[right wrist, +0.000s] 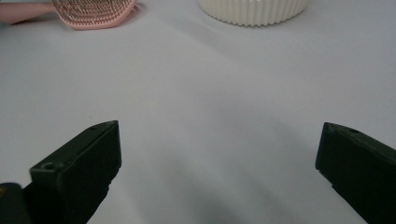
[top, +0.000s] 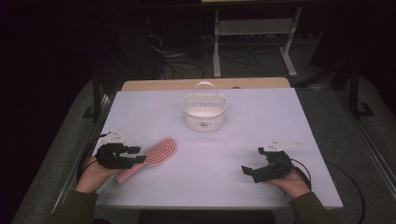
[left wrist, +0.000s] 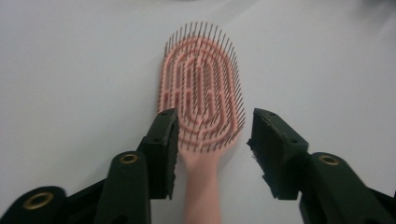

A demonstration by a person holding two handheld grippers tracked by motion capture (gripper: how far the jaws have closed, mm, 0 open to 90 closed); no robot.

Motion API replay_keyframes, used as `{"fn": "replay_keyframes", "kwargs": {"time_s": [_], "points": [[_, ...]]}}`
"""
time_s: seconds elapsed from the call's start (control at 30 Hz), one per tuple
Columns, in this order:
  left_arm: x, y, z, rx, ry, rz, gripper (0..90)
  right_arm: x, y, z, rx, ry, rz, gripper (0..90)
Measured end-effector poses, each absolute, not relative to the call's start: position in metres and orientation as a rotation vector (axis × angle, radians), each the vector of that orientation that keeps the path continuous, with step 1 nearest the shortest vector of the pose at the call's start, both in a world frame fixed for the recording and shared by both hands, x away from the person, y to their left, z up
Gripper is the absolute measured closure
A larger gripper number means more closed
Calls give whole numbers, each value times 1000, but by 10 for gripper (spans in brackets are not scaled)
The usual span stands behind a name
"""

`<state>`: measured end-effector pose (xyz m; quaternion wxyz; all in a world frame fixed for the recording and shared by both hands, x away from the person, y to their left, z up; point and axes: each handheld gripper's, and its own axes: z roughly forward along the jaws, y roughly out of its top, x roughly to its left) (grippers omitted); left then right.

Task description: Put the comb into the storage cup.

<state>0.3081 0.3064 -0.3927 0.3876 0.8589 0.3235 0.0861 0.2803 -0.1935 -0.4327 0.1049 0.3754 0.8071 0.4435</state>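
Jaws of the left hand-held gripper [left wrist: 212, 140] stand apart astride the pink hairbrush [left wrist: 201, 102] lying on the tabletop [top: 261, 121]; right hand-held gripper [right wrist: 219, 172] gapes wide, empty. White basket [top: 204, 112] stands beyond.

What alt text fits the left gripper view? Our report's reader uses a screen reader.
A pink hairbrush lies bristles-up on a white table, its neck between the open black jaws of the left gripper, neither pad pressing it.

Pink hairbrush [left wrist: 201, 100] lies bristles-up at centre frame, the left gripper [left wrist: 212, 140] jaws parted either side of its neck.
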Motion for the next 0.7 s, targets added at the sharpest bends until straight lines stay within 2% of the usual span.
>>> {"fn": "replay_keyframes", "kwargs": {"time_s": [0.23,0.4,0.7], "points": [[310,288,-394,2139,759,230,344,280,-194,-432,1111,2378,1310,1],[311,277,-396,2119,744,223,198,280,-194,-433,1108,2380,1309,1],[310,264,-401,2087,706,223,51,280,-194,-433,1110,2379,1310,1]]}}
